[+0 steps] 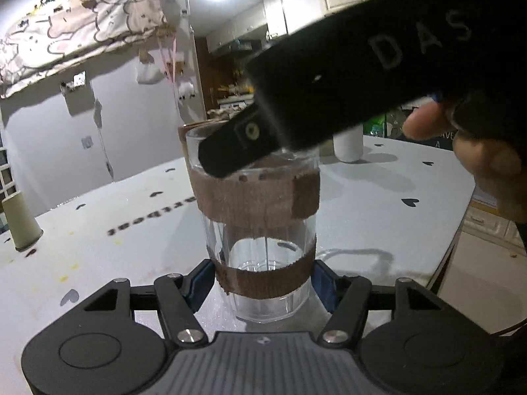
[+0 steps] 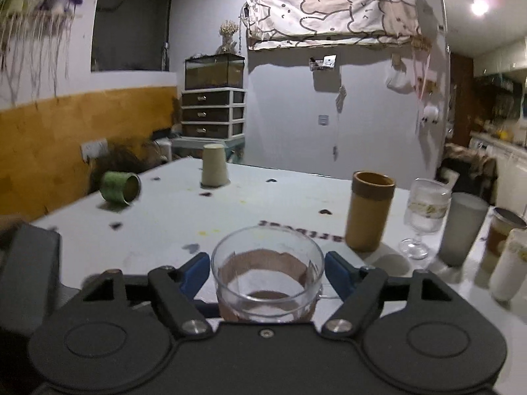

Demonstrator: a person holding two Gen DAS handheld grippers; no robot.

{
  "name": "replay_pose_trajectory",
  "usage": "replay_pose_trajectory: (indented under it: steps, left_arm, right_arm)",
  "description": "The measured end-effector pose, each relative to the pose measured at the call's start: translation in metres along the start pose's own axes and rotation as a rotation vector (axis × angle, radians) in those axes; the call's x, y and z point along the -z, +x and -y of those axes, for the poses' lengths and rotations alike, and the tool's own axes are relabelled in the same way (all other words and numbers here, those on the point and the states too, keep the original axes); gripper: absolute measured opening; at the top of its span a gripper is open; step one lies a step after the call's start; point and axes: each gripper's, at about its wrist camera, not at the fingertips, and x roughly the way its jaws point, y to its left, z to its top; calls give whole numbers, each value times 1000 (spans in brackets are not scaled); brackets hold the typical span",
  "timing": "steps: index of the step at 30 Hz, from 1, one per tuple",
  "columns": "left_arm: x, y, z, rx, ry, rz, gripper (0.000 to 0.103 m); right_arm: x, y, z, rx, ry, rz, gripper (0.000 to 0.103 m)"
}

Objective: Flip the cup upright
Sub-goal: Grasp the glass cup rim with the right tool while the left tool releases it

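One clear glass cup, wrapped in two brown bands, stands upright on the white tabletop. Left gripper: spread wide, blue pads flanking the cup's base, contact not discernible. Right gripper: likewise spread, either side of the rim. Elsewhere: one green cup lying sideways, one beige cup inverted.

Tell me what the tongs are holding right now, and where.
The glass: left tongs flank its lower brown band, right tongs its rim. Firm contact cannot be told.
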Motion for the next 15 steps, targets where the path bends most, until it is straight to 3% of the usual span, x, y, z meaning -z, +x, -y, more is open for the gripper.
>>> replay_pose_trajectory:
  steps: [9, 12, 15]
  left_arm:
    - [9, -6, -6, -1, -56, 22, 65]
    - [9, -14, -9, -9, -68, 47, 81]
    - [9, -19, -13, -28, -94, 68, 82]
  right_arm:
    - [-5, 21, 5, -14, 30, -56, 81]
    - [-4, 25, 4, -27, 38, -45, 77]
    - [-8, 29, 16, -19, 68, -48, 76]
